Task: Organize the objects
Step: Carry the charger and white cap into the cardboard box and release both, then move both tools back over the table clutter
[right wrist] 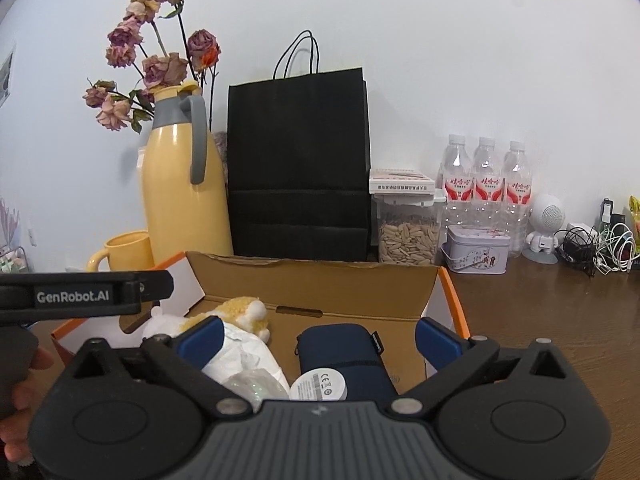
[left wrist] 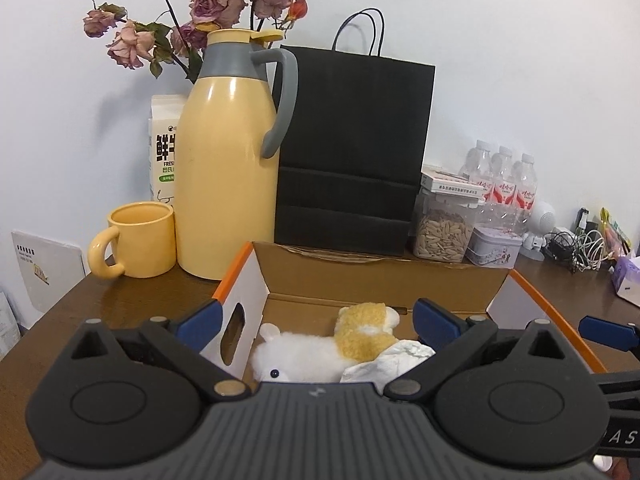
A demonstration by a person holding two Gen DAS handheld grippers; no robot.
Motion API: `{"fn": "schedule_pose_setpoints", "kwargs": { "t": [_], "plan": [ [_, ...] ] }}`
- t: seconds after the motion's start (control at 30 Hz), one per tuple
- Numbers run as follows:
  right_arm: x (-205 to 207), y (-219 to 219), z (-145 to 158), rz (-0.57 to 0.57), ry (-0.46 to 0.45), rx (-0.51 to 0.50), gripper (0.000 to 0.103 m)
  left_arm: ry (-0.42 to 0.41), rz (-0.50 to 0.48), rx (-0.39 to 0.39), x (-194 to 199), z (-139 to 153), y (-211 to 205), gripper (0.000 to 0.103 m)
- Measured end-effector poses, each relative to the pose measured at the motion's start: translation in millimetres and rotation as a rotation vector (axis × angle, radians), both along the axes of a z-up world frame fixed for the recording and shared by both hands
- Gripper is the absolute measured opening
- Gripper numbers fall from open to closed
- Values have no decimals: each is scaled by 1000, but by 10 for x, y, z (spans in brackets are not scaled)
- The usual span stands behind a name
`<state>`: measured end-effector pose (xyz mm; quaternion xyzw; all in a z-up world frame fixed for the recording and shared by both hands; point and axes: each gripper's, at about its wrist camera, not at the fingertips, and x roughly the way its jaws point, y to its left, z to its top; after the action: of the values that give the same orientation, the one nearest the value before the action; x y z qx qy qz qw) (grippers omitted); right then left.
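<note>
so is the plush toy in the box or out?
In: plush toy lies inside the cardboard box, beside crumpled white paper.

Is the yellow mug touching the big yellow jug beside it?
Cannot tell. In the left wrist view the yellow mug overlaps the yellow jug with no visible gap, but that could be overlap alone; the right wrist view shows the same.

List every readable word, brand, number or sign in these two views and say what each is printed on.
"GenRobot.AI": side of the left tongs, seen from the right wrist.
"FRES", cut off by the yellow flask: white carton, under large Chinese characters.
"CE" mark: round white label in the cardboard box.
"AS", partial: right tongs' arm at the left view's edge.
Too small or blurred: water bottle labels, flat box edge, tin.
</note>
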<state>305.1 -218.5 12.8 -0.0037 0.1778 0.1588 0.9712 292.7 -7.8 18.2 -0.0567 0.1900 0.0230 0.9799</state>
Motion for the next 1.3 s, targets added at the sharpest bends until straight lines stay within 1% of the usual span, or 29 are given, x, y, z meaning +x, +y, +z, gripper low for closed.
{"fn": "schedule_pose_setpoints", "kwargs": {
  "t": [0.3,0.53,0.7,0.93,1.1,1.3],
  "plan": [
    [-156,8,161,14,-50,-4,102,-5,23,-16,-109,122,92,103],
    [-426,-10,301,28,-77,-21,103,-25,26,26,-435,262,144,103],
    [-710,-61,371,40,-84,-25,103,-20,17,43,-726,313,173,103],
    [-1121,-102,371,59,-72,-38,103,17,8,72,-1134,262,225,103],
    [-1356,-141,267,74,-45,-45,103,34,-1,74,-1413,174,269,103],
    [-1590,-187,164,87,-22,-56,103,70,-5,90,-1639,62,296,103]
  ]
}}
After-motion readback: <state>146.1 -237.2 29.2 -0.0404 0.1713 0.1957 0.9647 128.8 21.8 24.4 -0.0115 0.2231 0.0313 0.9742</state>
